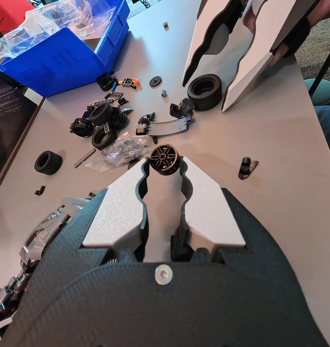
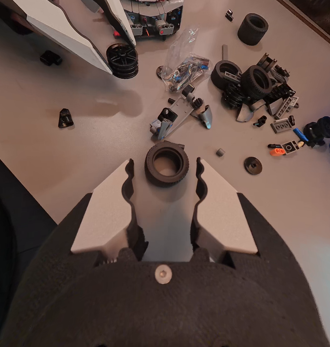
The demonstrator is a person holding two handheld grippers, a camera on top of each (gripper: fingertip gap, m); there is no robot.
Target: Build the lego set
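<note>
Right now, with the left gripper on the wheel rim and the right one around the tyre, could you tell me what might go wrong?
1. The left gripper pinches the round wheel rim only at its fingertips; it may twist or pop out.
2. The right gripper is open around the tyre, which lies flat against a grey sub-assembly; closing could knock it.
3. The parts bag lies close by and could snag.

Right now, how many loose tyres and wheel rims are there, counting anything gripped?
Bare rubber tyres: 4
Black wheel rims: 4, one in the left hand-held gripper
Total: 8
</note>
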